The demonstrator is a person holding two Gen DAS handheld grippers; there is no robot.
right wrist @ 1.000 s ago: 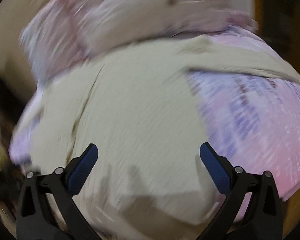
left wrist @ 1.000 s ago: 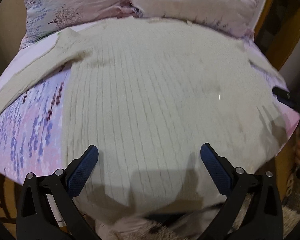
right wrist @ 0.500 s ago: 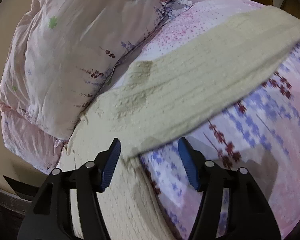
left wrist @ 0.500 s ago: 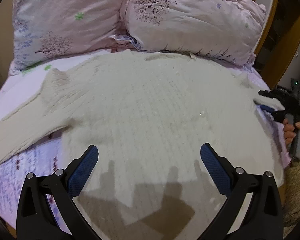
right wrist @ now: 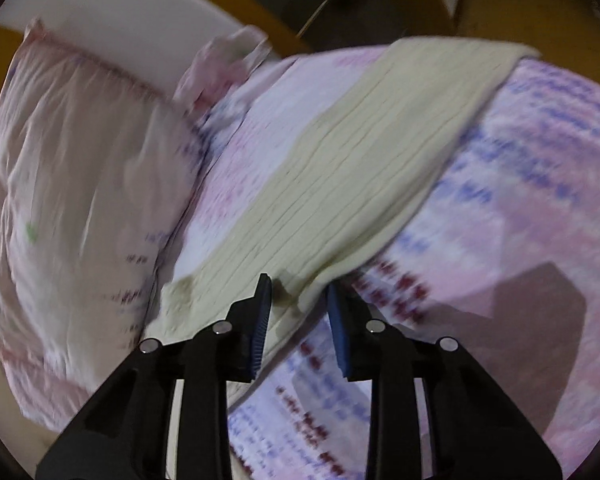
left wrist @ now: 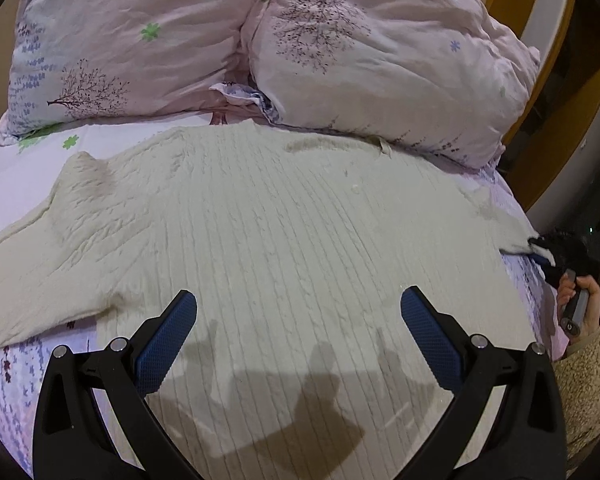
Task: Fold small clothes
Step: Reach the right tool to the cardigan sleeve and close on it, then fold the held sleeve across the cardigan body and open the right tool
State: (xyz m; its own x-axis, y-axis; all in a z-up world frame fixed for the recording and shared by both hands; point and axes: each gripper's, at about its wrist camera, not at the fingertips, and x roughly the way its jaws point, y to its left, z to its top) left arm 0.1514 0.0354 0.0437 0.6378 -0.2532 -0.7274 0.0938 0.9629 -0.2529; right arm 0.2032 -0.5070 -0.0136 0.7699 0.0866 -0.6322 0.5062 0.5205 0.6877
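while sweater (left wrist: 284,240) lies flat: on floral bedsheet (right wrist: 540,208)
beyond sweater: two pillows (left wrist: 372,52)
left gripper (left wrist: 298,320): spread wide above sweater
right gripper (right wrist: 298,304): nipping sweater sleeve (right wrist: 372,160)

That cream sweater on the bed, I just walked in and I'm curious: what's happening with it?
A person with a gripper in each hand is starting to fold it. The cream sweater lies spread flat on the floral bedsheet, below two pillows. The right gripper is nearly shut around a sleeve edge; the left gripper hovers open above the body.

No readable text, label or number shows anywhere, though the right wrist view is blurred.
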